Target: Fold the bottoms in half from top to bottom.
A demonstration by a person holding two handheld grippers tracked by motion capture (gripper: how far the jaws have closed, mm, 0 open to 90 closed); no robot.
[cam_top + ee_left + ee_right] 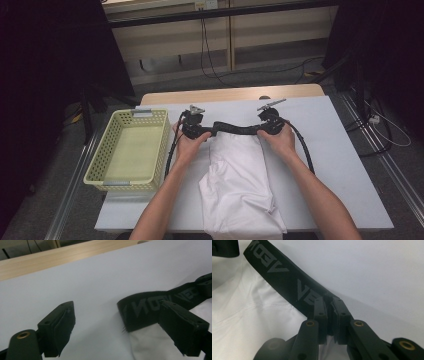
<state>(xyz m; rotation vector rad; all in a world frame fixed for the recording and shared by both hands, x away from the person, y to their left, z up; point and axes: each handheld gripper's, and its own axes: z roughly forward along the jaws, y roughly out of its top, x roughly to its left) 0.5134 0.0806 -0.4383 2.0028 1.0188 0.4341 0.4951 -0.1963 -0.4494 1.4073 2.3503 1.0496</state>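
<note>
**Operator:** I start at my right gripper [329, 315]. Its jaws are pressed together on the black waistband [287, 280] of the white garment [249, 315]; in the right gripper view the band runs up and away from the pinch toward the upper left, grey lettering across it.

**Colleague:** And the other one?

**Operator:** My left gripper [117, 322] stands with its jaws wide apart and holds nothing. In the left gripper view the near end of the waistband [150, 307] lies between the jaws, closer to the one at the right of that view, which sits over the band's lower edge. I cannot tell whether that jaw touches the cloth. The other jaw is over bare white surface.

**Colleague:** Where does the garment lie on the table?

**Operator:** From the high view, the garment [240, 185] is spread on the white table cover [330, 150], waistband [235, 129] at the far end, stretched between the left gripper [197, 127] and the right gripper [269, 124]. The cloth runs toward my side and reaches the near edge.

**Colleague:** Anything beside it?

**Operator:** A pale yellow mesh basket [107, 150] stands at the left of the table, just beside my left forearm, apart from the garment. I see nothing in it.
</note>
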